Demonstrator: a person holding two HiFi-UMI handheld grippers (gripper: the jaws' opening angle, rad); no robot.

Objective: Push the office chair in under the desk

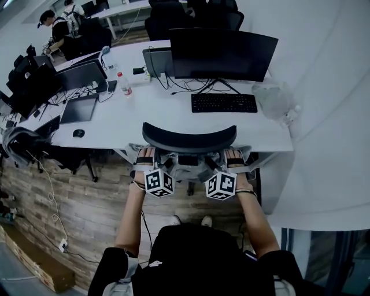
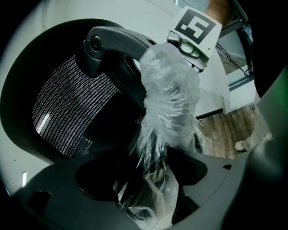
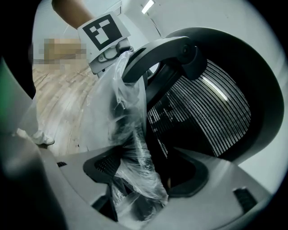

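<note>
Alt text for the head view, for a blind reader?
Seen from above, a person holds the left gripper and right gripper at the back of a black office chair standing at a white desk with a monitor and keyboard.

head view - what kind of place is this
Most likely an open-plan office. A long white desk carries a monitor and keyboard, a mesh-backed office chair stands at it, and more desks lie beyond, with a person at one.
</note>
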